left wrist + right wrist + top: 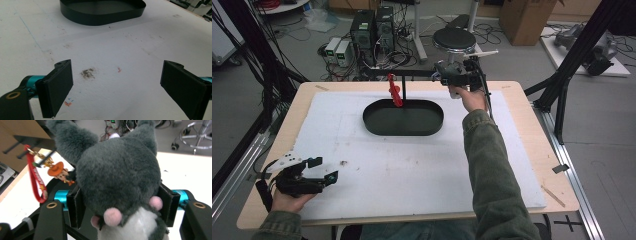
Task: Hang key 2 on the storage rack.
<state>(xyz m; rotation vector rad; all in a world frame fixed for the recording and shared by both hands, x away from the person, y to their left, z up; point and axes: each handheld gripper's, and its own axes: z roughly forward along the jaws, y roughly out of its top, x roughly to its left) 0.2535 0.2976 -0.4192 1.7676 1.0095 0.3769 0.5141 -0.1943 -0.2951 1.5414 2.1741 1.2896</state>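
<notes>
My right gripper (451,75) is held over the far edge of the table, just beyond the black oval tray (432,131). It is shut on a grey plush toy (120,175) with pink dots and a white belly, and its pads (74,206) press into the toy's sides. A red strap keychain (37,181) with a small orange-hatted figure hangs to the left of the toy; the keychain (395,91) dangles from a black stand over the tray's far rim. My left gripper (322,170) rests near the front left corner, open, with bare white mat between its jaws (116,82).
A white mat (412,165) covers most of the wooden table (532,125). The black stand's bar (412,74) runs along the far edge. A black frame post (562,75) rises at the right. Computers, cables and a stool sit on the floor beyond.
</notes>
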